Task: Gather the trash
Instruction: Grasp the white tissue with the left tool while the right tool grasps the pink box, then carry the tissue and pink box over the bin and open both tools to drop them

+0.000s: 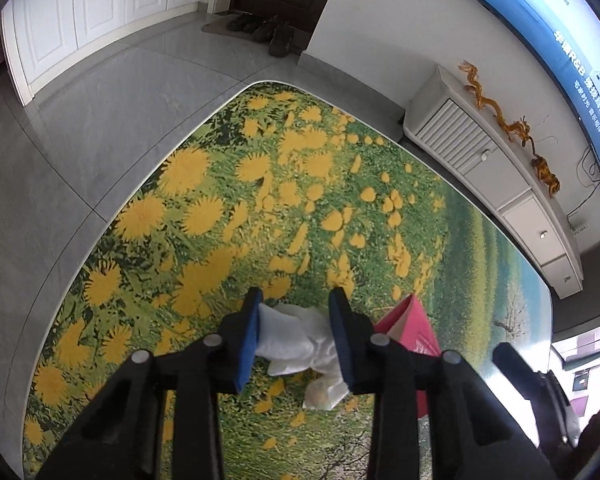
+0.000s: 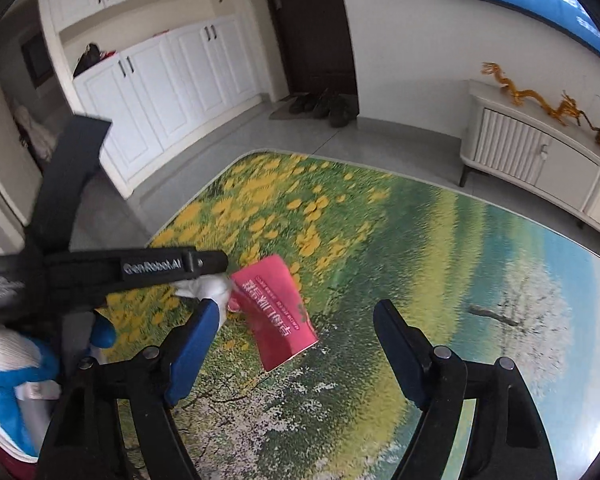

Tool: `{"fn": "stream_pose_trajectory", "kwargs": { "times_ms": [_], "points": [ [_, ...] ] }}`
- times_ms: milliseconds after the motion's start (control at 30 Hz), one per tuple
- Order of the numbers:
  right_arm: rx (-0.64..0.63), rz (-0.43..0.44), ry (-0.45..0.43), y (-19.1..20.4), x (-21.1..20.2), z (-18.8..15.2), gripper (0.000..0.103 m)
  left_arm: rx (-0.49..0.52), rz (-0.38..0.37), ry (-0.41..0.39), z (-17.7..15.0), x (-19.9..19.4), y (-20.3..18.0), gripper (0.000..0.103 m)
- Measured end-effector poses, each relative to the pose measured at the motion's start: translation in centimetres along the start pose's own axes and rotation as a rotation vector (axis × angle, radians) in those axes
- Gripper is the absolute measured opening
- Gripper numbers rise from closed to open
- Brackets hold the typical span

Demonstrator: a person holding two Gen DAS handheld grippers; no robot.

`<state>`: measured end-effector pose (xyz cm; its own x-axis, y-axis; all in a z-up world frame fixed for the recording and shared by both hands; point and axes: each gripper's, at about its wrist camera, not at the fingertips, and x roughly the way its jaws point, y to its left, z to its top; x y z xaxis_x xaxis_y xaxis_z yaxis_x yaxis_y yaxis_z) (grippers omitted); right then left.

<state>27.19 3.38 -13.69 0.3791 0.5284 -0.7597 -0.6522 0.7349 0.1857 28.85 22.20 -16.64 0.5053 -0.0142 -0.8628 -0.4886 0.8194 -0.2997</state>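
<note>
A crumpled white tissue (image 1: 292, 340) lies on the flowered rug (image 1: 220, 208), and my left gripper (image 1: 297, 304) is shut on it, with a blue pad pressing each side. A smaller white scrap (image 1: 324, 394) lies just below it. A flat red box (image 1: 414, 332) rests on the rug to the right of the tissue. In the right wrist view the red box (image 2: 278, 312) lies between and ahead of the wide-apart fingers of my right gripper (image 2: 296, 310), which is open and not touching it. The left gripper (image 2: 172, 268) holds the tissue (image 2: 206, 288) beside the box's corner.
A white low cabinet (image 1: 484, 160) with a golden dragon ornament (image 1: 500, 120) runs along the right wall under a lit screen (image 1: 560, 40). Shoes (image 1: 268, 28) sit by a dark door. Grey tiles (image 1: 80, 128) border the rug. A gloved hand (image 2: 12, 364) is at lower left.
</note>
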Motion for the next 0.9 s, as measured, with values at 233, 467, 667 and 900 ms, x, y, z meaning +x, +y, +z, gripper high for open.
{"fn": "stream_pose_trajectory", "kwargs": {
  "times_ms": [233, 467, 667, 900],
  "points": [
    [-0.051, 0.026, 0.084, 0.1, 3.5, -0.4, 0.052, -0.027, -0.017, -0.009, 0.0, 0.4, 0.4, 0.008],
    [-0.026, 0.037, 0.075, -0.6, 2.9, -1.1, 0.029, -0.035, -0.060, -0.034, -0.6, -0.5, 0.1, 0.004],
    [0.038, -0.002, -0.003, -1.7, -2.6, -2.4, 0.029, -0.022, -0.113, -0.088, -1.9, -3.8, -1.9, 0.004],
    [0.132, -0.082, -0.124, -3.5, -11.9, -5.7, 0.029, 0.063, -0.217, -0.140, -5.7, -8.7, -6.5, 0.004]
  ]
}}
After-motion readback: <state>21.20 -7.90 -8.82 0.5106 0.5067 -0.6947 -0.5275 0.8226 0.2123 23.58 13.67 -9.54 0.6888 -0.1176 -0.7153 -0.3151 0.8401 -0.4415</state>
